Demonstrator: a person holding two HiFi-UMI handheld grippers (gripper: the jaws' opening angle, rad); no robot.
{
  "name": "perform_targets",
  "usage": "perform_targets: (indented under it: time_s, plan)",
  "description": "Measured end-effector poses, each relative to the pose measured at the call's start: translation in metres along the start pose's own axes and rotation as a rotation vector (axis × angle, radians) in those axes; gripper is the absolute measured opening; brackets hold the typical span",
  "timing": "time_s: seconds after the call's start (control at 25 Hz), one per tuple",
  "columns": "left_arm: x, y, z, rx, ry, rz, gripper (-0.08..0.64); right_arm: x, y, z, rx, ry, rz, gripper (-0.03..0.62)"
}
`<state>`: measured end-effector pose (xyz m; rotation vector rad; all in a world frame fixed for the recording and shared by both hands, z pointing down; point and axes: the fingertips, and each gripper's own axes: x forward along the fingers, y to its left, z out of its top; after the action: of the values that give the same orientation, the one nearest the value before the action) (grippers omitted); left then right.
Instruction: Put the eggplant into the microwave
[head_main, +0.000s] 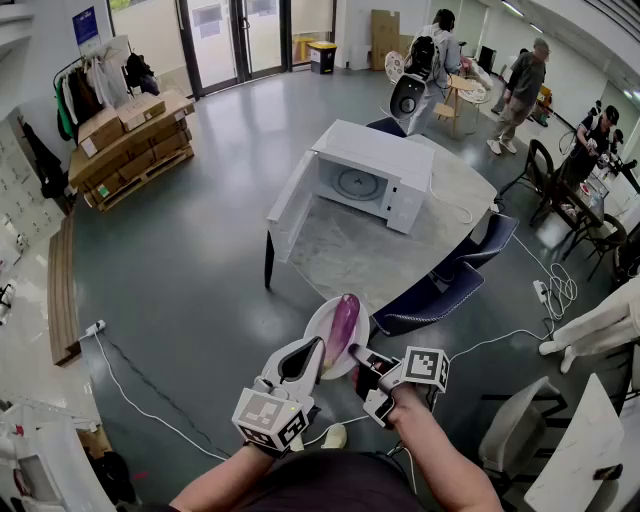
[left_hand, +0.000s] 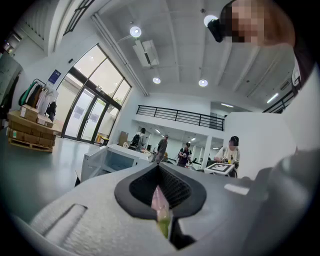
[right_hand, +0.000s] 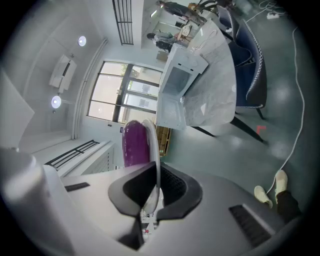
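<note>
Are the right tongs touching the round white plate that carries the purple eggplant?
Touching. The right gripper view shows the right tongs shut on the round white plate's rim.

The microwave (head_main: 365, 180) sits on the far part of the table (head_main: 340, 255), with its door (head_main: 290, 208) swung out to the left. Chairs (head_main: 430, 305) stand at the table's right side. The plate (head_main: 322, 335) is in front of the table with the eggplant (head_main: 342, 318) lying on it. The left gripper (head_main: 312, 352) pinches the plate's left edge and the right gripper (head_main: 358, 356) pinches its right edge. Boxes (head_main: 130, 150) are stacked far off to the left.
</note>
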<state>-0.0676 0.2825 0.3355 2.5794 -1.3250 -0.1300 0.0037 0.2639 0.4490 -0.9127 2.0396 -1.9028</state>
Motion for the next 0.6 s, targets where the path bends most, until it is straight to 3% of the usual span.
perform_targets:
  time_s: [0.6]
  plan:
    - [0.0069,0.0009,-0.0013,0.002,0.004,0.008,0.008,0.0044,-0.0033,0.0026,0.026,0.028,0.015,0.016]
